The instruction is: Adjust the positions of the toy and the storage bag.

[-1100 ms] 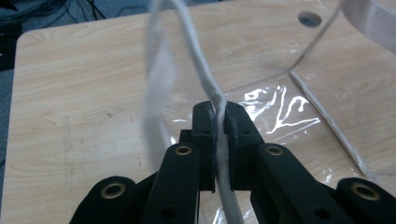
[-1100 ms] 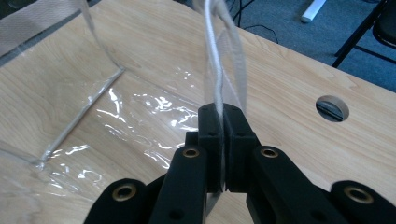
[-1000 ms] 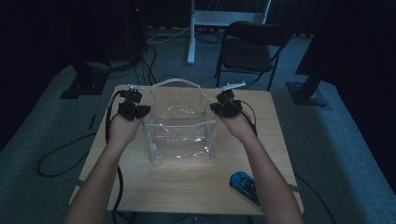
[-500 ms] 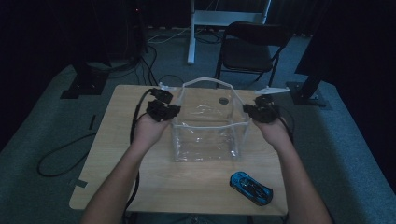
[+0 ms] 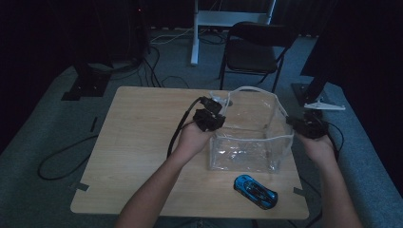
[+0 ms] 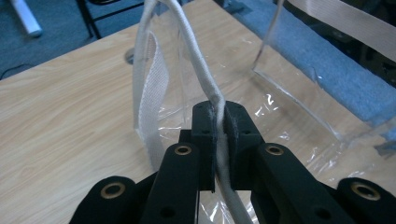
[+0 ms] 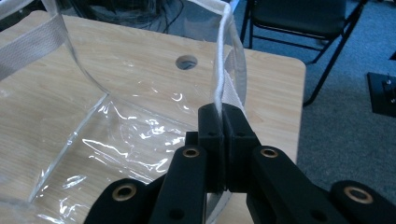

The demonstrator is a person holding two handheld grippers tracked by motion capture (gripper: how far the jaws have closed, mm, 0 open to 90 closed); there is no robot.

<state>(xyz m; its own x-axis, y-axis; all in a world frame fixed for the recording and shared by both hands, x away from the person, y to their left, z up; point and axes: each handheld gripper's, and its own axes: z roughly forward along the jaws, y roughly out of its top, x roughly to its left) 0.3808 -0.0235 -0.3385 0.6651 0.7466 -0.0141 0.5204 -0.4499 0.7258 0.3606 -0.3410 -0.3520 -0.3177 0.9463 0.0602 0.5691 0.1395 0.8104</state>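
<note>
wood table (image 5: 142, 142), bag (image 5: 247, 142) at right edge; both tools clamp bag rim.

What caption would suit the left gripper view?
Left gripper shut on the white-corded rim of a clear plastic bag above a wooden table.

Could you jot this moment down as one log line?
left gripper: shut on bag rim | right gripper: shut on bag rim | clear bag: on table | toy car: untouched
</note>
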